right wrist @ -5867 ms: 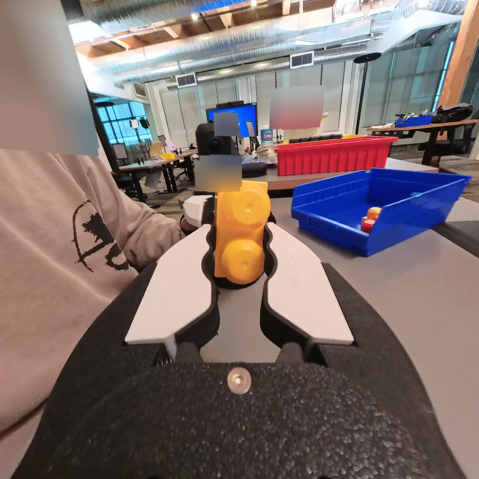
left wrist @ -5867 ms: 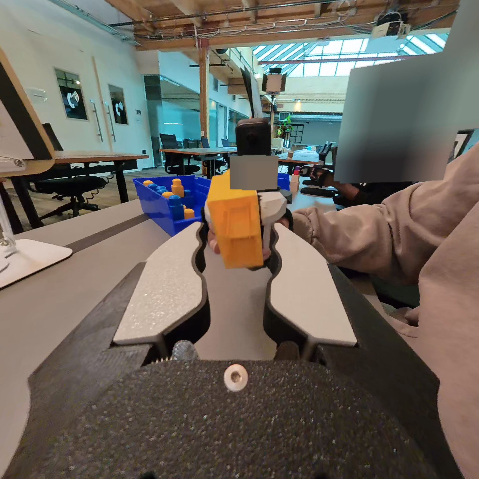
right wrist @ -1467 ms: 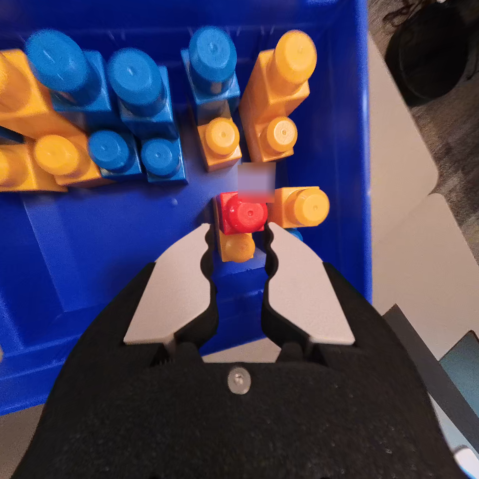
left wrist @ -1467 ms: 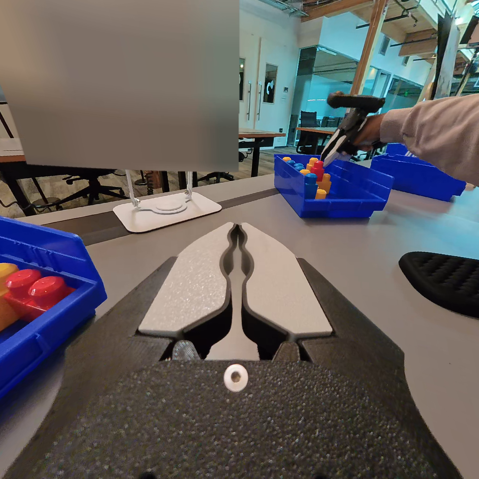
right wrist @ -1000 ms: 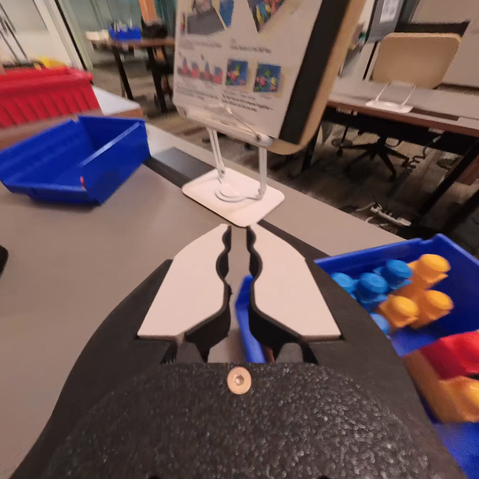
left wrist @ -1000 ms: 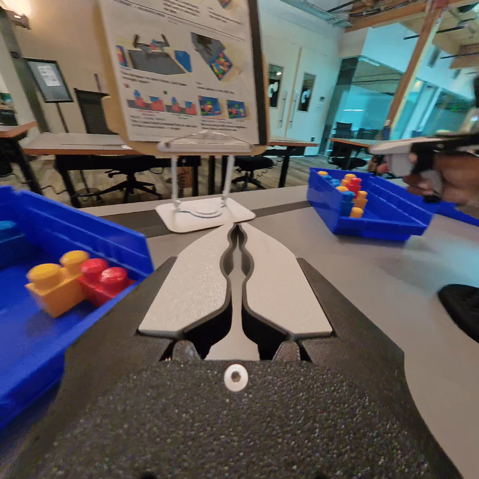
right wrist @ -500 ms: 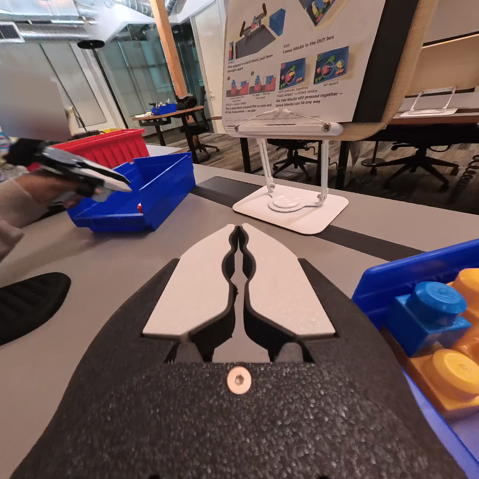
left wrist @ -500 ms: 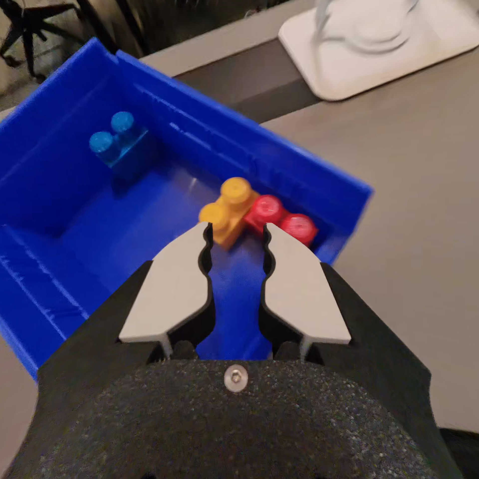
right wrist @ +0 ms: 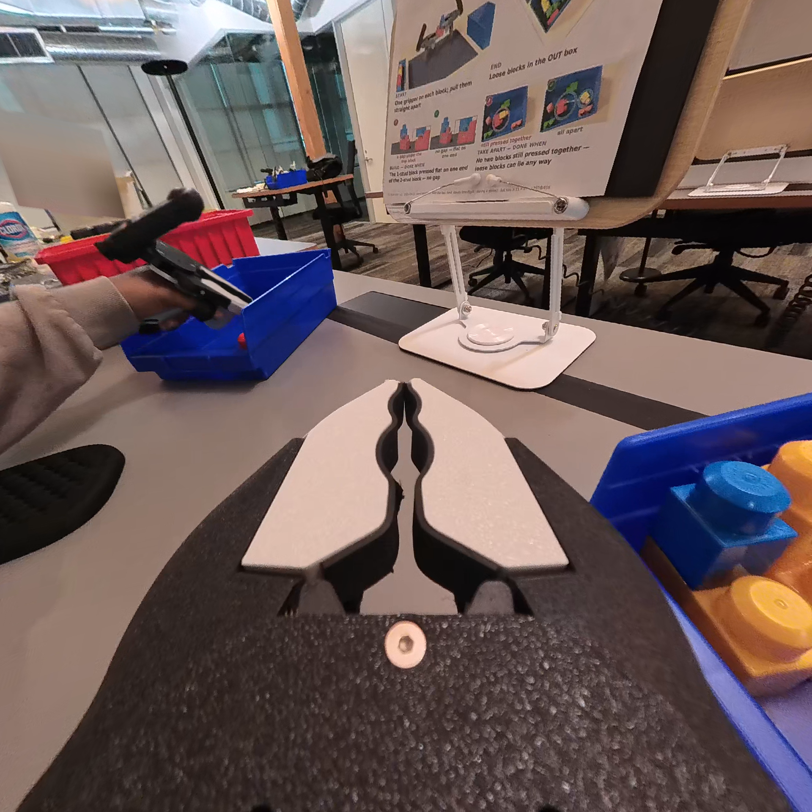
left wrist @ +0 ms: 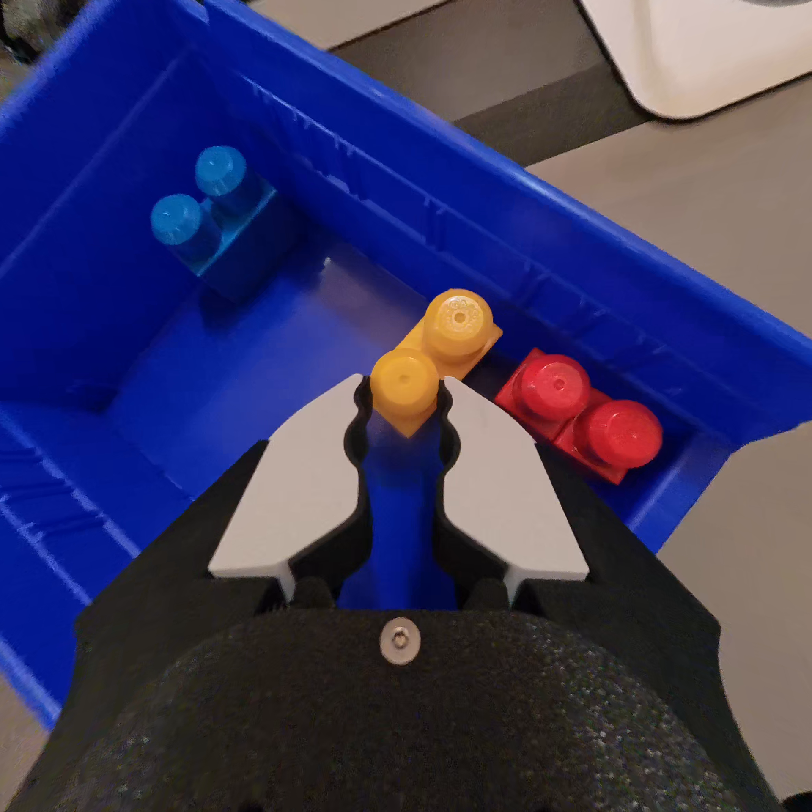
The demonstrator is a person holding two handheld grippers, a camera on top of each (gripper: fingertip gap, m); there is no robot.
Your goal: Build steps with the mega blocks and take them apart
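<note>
In the left wrist view my left gripper is open inside a blue bin. Its fingertips closely flank the near stud of a yellow two-stud block. A red two-stud block lies just right of it by the bin wall, and a blue two-stud block sits at the far left. My right gripper is shut and empty over the grey table. Beside it on the right is a second blue bin with a blue block and yellow blocks.
The right wrist view shows the left gripper, held in a sleeved hand, over the far blue bin. A white stand holds an instruction board at the back. A black pad lies at the left, with a red bin behind. The gap from one gripper's tips to the other's is roughly 45 centimetres.
My left gripper has dropped closer into the bin and its fingers have narrowed around the yellow block's near stud. My right gripper has stayed shut beside the other bin.
</note>
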